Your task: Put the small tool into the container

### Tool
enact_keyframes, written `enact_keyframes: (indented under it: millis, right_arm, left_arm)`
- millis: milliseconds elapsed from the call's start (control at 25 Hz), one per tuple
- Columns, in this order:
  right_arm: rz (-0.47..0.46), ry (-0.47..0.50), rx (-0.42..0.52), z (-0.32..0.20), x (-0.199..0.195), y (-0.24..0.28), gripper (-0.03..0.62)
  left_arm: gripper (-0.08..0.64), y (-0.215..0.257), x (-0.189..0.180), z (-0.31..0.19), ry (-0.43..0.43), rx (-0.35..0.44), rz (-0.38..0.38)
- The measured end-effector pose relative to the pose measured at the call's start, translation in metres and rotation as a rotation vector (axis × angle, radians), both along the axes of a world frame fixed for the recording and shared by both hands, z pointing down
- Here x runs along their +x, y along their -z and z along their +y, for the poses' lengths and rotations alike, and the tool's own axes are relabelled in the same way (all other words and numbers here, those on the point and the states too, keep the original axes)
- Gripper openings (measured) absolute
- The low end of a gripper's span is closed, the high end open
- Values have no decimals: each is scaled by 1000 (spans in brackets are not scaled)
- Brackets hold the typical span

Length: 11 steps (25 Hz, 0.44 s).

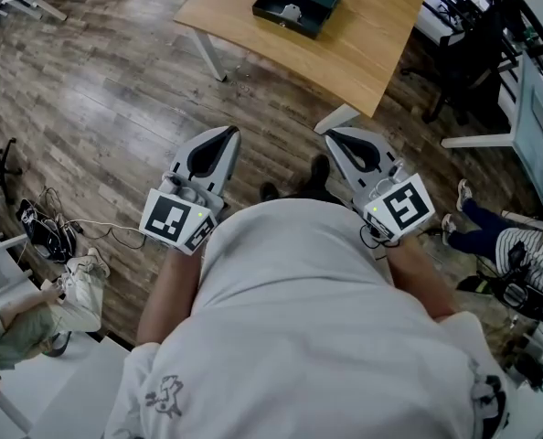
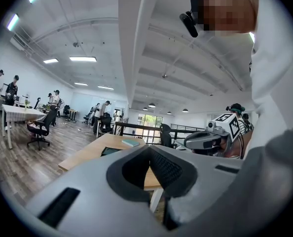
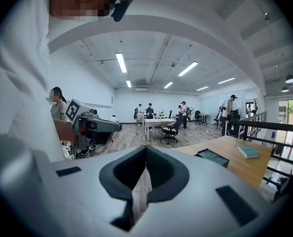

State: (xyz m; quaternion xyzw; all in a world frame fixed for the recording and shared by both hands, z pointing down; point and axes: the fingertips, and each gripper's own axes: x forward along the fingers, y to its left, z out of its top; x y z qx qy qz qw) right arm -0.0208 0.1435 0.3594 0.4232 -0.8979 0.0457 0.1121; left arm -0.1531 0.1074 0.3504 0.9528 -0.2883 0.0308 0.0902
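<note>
Tools [image 1: 224, 137] [image 1: 334, 137] closed; white item [image 1: 292, 11] in container [image 1: 288, 24]

Count from my end: 2 tongs, left tongs [image 1: 224, 135] and right tongs [image 1: 334, 137]. 1 wooden counter [image 1: 367, 48]. On it 1 dark container [image 1: 283, 22] with 1 small pale tool [image 1: 292, 12] inside, plus 1 teal book [image 3: 248, 151]. 2 seated people at the edges of the head view: left bystander [image 1: 15, 327], right bystander [image 1: 523, 245].
</note>
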Motion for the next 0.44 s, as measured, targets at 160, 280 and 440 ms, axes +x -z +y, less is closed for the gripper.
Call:
enact_keyframes:
  millis: [160,280,440]
  right_arm:
    - [-57,-20,-24,-4,6,3,6]
    - [-53,-24,-20,-5,8,5,6]
    - [-50,-26,-15,-5,8,8,6]
  left_arm:
    - [6,1,1,-1,-2,-4,2]
    - [6,4,2,-1,-3,-2,8]
    - [6,5,0,-1,-1,-1,8]
